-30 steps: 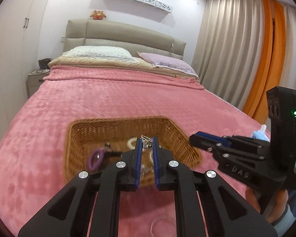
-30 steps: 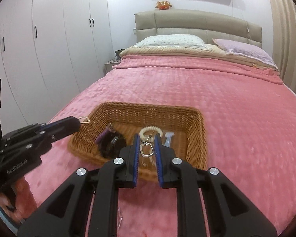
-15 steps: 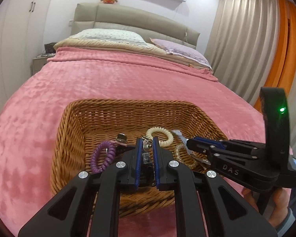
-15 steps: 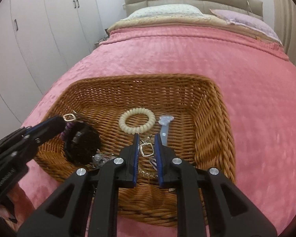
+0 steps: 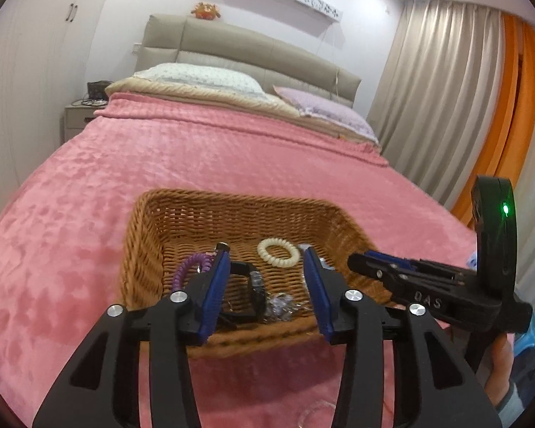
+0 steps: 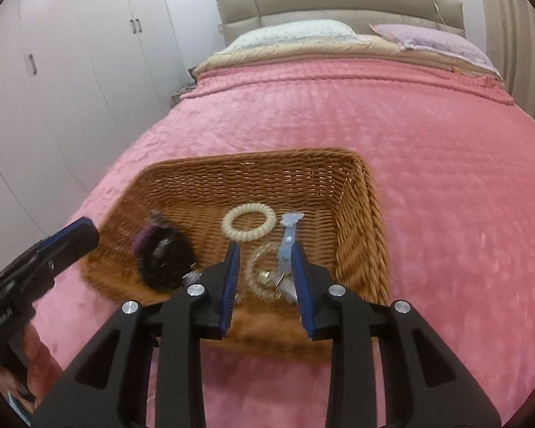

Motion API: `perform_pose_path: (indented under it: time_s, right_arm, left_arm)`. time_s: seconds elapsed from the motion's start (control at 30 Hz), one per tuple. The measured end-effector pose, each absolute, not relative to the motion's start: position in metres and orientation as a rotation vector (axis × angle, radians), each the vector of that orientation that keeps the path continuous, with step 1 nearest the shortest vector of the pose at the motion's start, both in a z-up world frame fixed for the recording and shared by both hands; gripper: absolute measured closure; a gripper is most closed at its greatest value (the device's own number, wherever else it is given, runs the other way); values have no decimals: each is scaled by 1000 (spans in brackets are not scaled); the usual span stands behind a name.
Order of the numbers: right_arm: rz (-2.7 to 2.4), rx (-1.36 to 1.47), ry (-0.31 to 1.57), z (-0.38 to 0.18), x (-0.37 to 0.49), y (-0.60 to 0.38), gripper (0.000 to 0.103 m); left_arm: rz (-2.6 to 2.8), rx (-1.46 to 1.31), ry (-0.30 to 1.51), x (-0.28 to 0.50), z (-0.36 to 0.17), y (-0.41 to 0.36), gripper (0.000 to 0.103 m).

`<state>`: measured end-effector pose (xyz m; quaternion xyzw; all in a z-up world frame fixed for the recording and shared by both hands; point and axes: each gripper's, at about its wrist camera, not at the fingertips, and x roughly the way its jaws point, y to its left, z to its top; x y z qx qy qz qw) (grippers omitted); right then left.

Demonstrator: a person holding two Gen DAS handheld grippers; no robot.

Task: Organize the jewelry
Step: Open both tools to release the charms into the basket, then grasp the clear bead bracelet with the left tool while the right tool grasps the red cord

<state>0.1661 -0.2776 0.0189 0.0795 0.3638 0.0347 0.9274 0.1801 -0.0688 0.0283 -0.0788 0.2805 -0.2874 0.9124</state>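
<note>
A wicker basket sits on the pink bed. Inside lie a cream coil band, a purple coil band, a black bracelet, a light blue clip, a clear bead bracelet with a metal pendant and a small metal piece. My left gripper is open and empty above the basket's near side. My right gripper is open and empty over the bead bracelet; it also shows in the left wrist view.
The pink blanket covers the bed around the basket. Pillows and a padded headboard are at the far end. A nightstand and white wardrobes stand left, curtains right. A clear ring lies on the blanket near me.
Both grippers were shut on small metal pieces over the basket; both have opened and the pieces now lie in the basket. Both grippers have drawn back a little.
</note>
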Motion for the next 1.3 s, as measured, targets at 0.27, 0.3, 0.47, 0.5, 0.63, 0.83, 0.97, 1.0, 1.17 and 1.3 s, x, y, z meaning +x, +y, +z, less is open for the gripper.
perform_pose_path:
  time_s: [0.27,0.3,0.47,0.5,0.63,0.83,0.97,1.0,1.17,1.3]
  right_arm:
    - [136,122,719,40,87,-248,71]
    - [144,112,721,40,77,-242,71]
    - [164,90,747,22,35,-225,71]
    - [171,94,764,14,27,-222,71]
    - [194,90,849,-22,10,-213,71]
    - [224,67,903,-47,0,-204,71]
    - [221,33,898,-49,-2,-199,71]
    - [221,21,897,-50,-2,-196,73]
    - [205,-33,896,-52,-4,-190,87]
    - [180,-45,891,-52,-2,-190,99]
  left_arm:
    - [-640,-175,550,114,37,-49,58]
    - [-644,-175,558,110,35,-48,58]
    - [-624,-148,636,95,17,-47,58]
    - [-628,-145,650,93,12,-47,58]
    - [-637,-108,759,96,-17,-57,58]
    - [-631,-32,868,104,-46,-75,59]
    - [-634,3,890,107,-51,-84,59]
    - [-631,14,897,107,-53,-86,60]
    - [-597,76,902,107,-56,-98,65]
    - [-543,132,899,106,-58,-101,96]
